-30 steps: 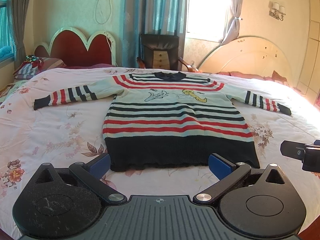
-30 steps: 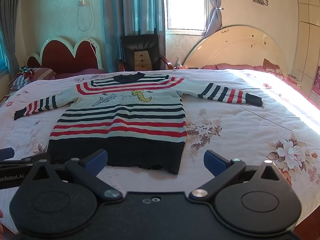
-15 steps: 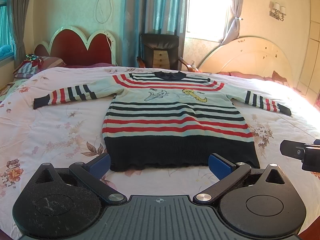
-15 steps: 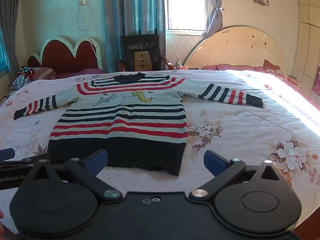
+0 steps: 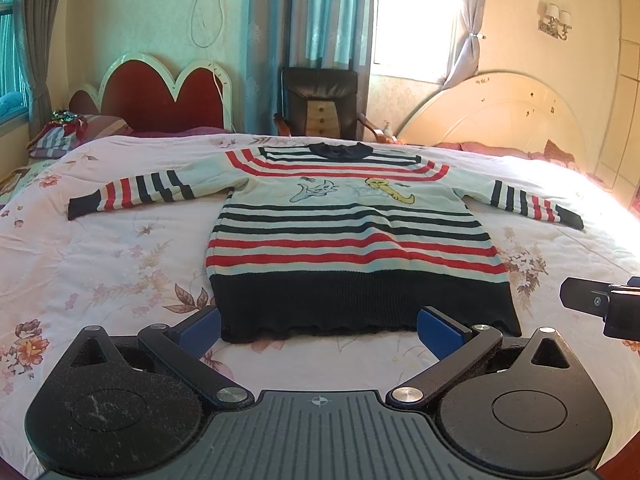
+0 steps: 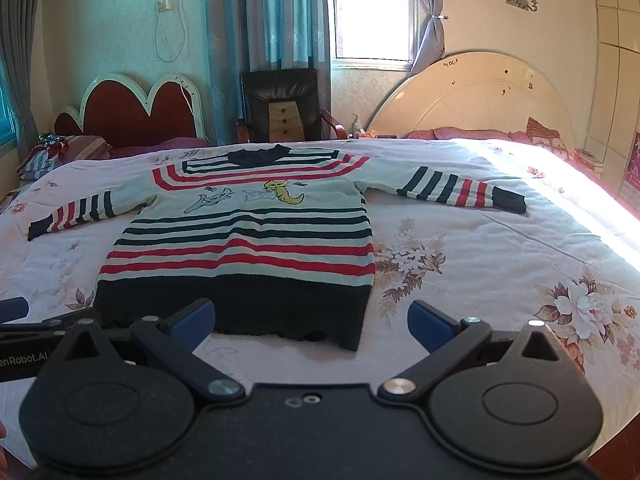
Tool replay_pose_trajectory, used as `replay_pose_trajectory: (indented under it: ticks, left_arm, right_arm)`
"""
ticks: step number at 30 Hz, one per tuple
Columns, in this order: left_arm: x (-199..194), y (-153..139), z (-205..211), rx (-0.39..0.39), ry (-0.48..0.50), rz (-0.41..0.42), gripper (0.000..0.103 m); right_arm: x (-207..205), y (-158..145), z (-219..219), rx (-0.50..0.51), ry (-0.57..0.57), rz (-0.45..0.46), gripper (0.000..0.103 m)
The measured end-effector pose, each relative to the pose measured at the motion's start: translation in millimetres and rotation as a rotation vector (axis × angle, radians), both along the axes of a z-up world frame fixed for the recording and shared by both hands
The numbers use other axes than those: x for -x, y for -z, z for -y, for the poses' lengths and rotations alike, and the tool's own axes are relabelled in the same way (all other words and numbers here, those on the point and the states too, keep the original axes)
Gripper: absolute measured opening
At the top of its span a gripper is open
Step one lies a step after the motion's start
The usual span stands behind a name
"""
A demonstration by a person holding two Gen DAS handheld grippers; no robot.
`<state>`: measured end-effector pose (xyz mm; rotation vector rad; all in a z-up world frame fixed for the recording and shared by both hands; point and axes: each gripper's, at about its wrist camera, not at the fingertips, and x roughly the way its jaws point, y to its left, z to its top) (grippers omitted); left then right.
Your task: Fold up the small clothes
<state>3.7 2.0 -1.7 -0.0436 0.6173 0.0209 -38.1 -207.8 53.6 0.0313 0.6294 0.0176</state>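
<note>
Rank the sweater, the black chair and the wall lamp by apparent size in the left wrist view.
1. sweater
2. black chair
3. wall lamp
The sweater lies nearer the camera, so true sizes stay unsure.

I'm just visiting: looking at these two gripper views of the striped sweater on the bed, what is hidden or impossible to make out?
- Sweater: its back and underside face the bed in both views.
- Near edge of the bed: covered by the left gripper and the right gripper, both open and empty.
- Person: beyond the frame in both views.
- Pile by the red headboard: too small to identify.
</note>
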Motion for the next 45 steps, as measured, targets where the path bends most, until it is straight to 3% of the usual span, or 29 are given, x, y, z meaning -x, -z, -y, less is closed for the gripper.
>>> replay_pose_trajectory:
  ticks: [33,36,39,41,45]
  left_arm:
    - [-8,3,3,-0.028,0.024,0.004,0.103]
    - [-17,4,13,-0.007,0.073,0.008,0.103]
    - [-35,7,25,0.042,0.113,-0.02,0.103]
    - [-46,7,31,0.085,0.175,0.01,0.103]
    - [-84,6,45,0.093,0.178,0.045,0.103]
  right_arm:
    - [-9,8,-2,-0.003,0.001,-0.03,0.102]
    - [-10,11,11,-0.013,0.026,-0.037,0.102]
    - [-15,9,40,-0.083,0.087,-0.027,0.102]
    - [-21,5,66,-0.141,0.14,0.011,0.102]
    - [-49,-2,123,-0.191,0.247,0.053,0.101]
